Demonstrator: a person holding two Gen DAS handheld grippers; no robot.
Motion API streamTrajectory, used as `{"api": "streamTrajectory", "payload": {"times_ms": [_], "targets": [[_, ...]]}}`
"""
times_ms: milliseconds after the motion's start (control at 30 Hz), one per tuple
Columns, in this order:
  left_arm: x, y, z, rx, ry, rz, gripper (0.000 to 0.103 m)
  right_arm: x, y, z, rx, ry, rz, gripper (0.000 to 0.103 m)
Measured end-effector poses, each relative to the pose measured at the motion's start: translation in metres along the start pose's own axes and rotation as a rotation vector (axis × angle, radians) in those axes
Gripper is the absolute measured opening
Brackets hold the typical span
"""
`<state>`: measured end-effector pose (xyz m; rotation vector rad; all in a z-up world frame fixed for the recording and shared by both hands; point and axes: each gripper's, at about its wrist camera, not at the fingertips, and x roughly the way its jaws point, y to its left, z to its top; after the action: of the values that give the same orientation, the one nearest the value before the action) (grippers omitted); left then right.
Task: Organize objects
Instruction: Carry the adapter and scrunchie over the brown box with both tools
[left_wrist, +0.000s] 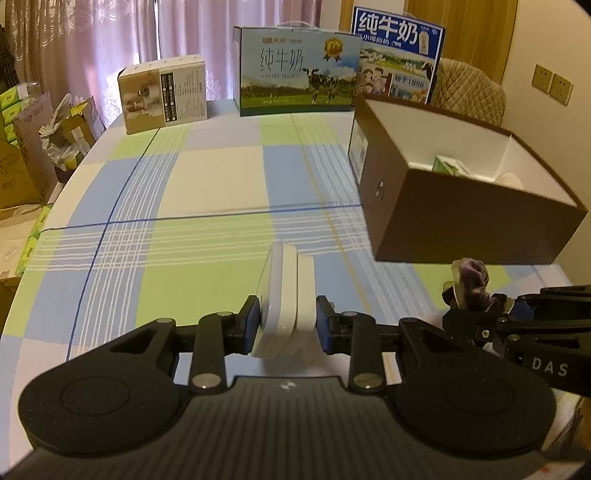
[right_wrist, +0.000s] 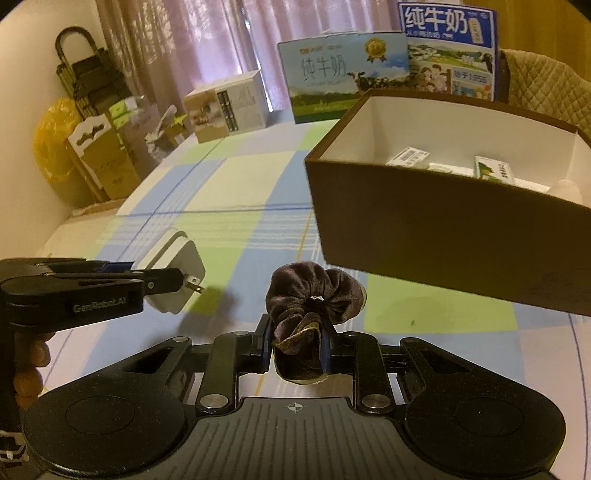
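While clamped on a white charger (left_wrist: 286, 302), left gripper (left_wrist: 287, 321) raised over the checked tablecloth (left_wrist: 207, 184); right gripper (right_wrist: 295, 345) pinching a purple scrunchie (right_wrist: 314, 291), just near of the brown box (right_wrist: 443, 229) at right.

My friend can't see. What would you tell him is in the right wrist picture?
The right gripper pinches a purple velvet scrunchie above a checked tablecloth. An open brown box sits ahead on the right, and the left gripper holds a white charger.
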<state>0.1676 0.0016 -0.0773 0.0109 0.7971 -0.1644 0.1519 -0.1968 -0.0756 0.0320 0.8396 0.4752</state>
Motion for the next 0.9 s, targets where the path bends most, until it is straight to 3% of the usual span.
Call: {"api": "streamTrajectory", "payload": {"times_ms": [200, 567, 900], "targets": [[-0.018, -0.011, 0.018, -0.024, -0.034, -0.036, 0.028, -0.022, -0.008, 0.012, 0.019, -0.038, 0.014, 0.021], [-0.049, -0.053, 0.07, 0.039, -0.132, -0.123, 0.028, -0.076, -0.042, 0.044, 0.046, -0.143, 0.013, 0.021], [-0.026, -0.094, 0.124, 0.078, -0.148, -0.185, 0.028, -0.104, -0.112, 0.082, 0.094, -0.189, -0.07, 0.021]]}}
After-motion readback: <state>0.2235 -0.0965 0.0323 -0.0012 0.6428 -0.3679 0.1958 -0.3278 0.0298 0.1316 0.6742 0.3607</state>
